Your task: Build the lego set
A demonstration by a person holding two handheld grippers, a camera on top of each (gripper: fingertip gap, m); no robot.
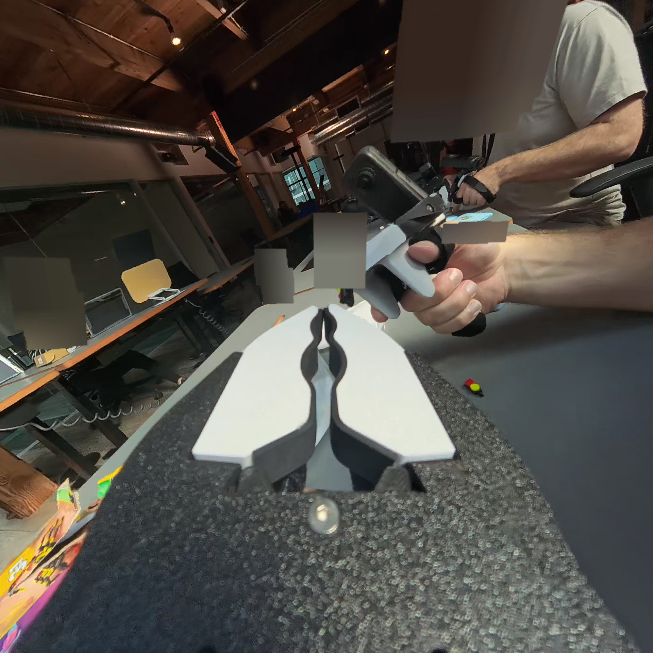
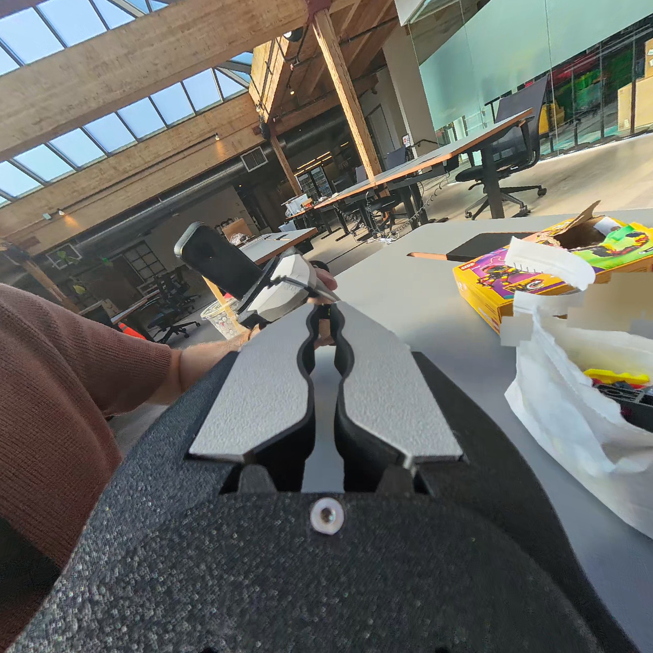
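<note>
My right gripper (image 2: 324, 312) is shut on a small black lego piece with a yellow spot (image 2: 324, 311), held above the grey table (image 2: 406, 300). The same piece shows in the left wrist view (image 1: 346, 296), just beyond my left fingertips. My left gripper (image 1: 324, 311) is shut, its pads pressed together with nothing between them. In the right wrist view the left gripper (image 2: 332, 300) sits just behind the held piece, its tip close to it. A small red and yellow lego piece (image 1: 473, 386) lies on the table to the right.
A yellow and purple lego box (image 2: 523, 286) and a torn white bag (image 2: 565, 424) holding several loose pieces (image 2: 618, 383) sit at the right. A pencil (image 2: 427, 255), a black pad (image 2: 491, 243) and a plastic cup (image 2: 221, 319) are farther off. A person sits across the table. The left gripper's tips are roughly 5 cm from the right gripper's.
</note>
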